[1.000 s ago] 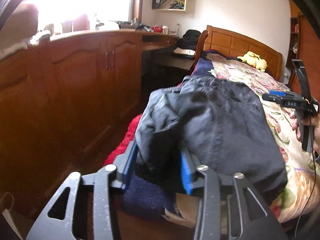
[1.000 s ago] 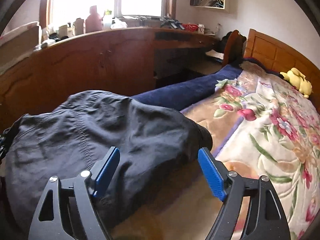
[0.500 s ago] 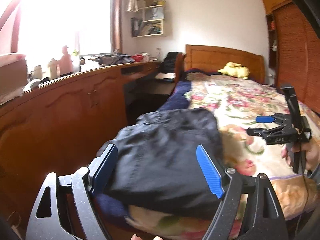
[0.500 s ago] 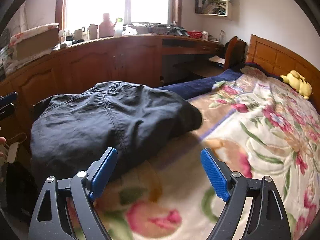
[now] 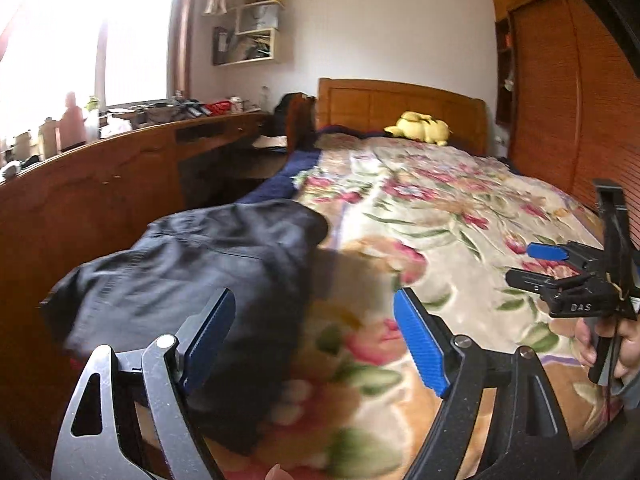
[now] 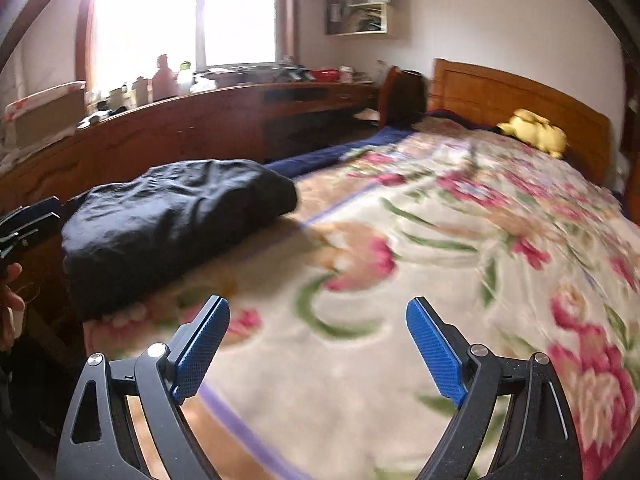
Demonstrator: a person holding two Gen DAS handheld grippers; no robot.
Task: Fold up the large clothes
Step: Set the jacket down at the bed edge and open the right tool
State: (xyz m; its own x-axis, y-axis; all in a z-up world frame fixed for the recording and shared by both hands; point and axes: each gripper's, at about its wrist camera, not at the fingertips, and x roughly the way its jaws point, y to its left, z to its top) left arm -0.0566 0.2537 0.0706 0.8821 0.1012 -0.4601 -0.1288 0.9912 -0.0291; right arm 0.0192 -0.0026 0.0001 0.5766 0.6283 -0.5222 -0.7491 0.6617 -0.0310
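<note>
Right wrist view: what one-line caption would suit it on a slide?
Open right tongs hover over the floral blanket, dark folded garment lying beside them.

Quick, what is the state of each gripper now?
Left gripper: open, holding nothing; jaws just opened.
Right gripper: open, holding nothing; jaws just opened further.

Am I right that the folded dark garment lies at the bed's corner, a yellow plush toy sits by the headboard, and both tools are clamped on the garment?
Not quite. The right wrist view shows the dark garment at the bed's corner and the yellow plush toy by the headboard, but both tools are open and empty: right tool, left tool.
</note>
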